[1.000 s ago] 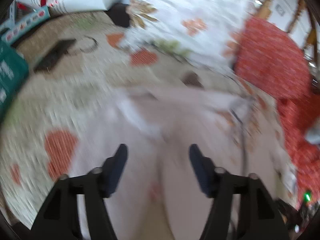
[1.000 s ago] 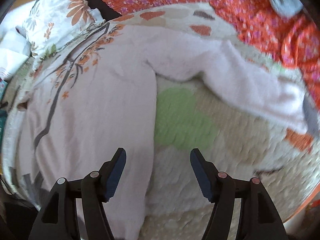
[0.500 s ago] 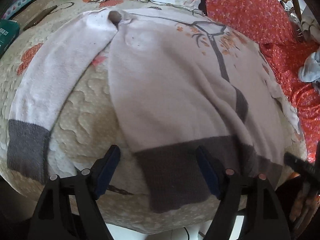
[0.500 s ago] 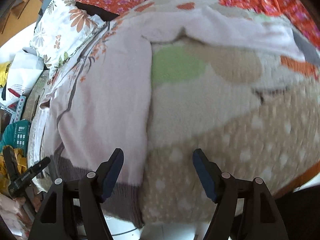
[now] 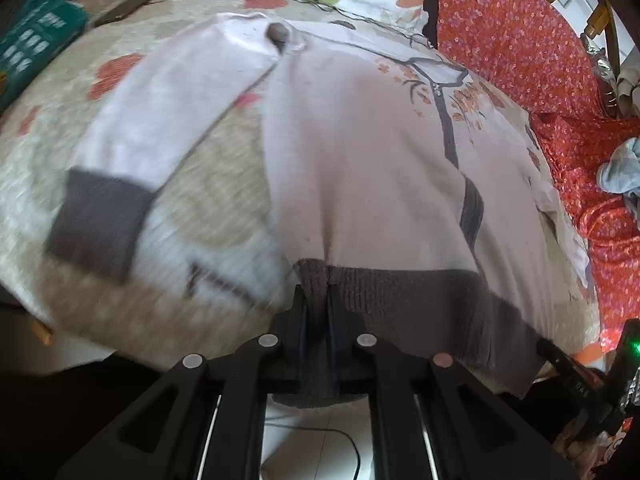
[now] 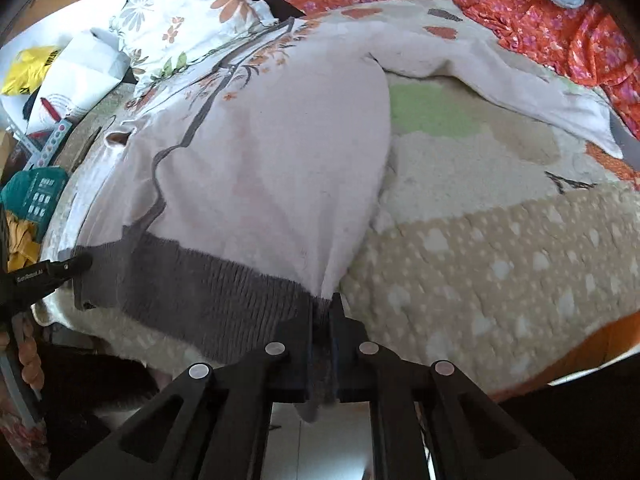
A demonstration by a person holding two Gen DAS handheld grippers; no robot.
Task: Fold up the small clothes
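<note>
A pale pink cardigan (image 5: 360,168) (image 6: 272,176) with a grey ribbed hem and grey cuffs lies spread face up on a quilted bed cover. My left gripper (image 5: 316,300) is shut on the hem's left corner, with grey knit bunched between the jaws. My right gripper (image 6: 322,312) is shut on the hem's right corner in the same way. One sleeve (image 5: 160,120) stretches out to the left with its grey cuff (image 5: 96,224) near the bed edge. The other sleeve (image 6: 500,76) runs off to the right. The left gripper's tip (image 6: 52,272) shows at the left of the right wrist view.
The beige quilt (image 6: 500,248) with coloured patches covers the bed. A flowered pillow (image 6: 192,20) and red flowered bedding (image 5: 512,40) lie beyond the collar. A teal box (image 5: 36,40), a black flat object (image 5: 128,6) and a white bag (image 6: 80,76) sit at the far left. The floor shows below the bed edge.
Both grippers came down to the near bed edge and went from wide open to shut on the cardigan's grey hem, one at each corner.
</note>
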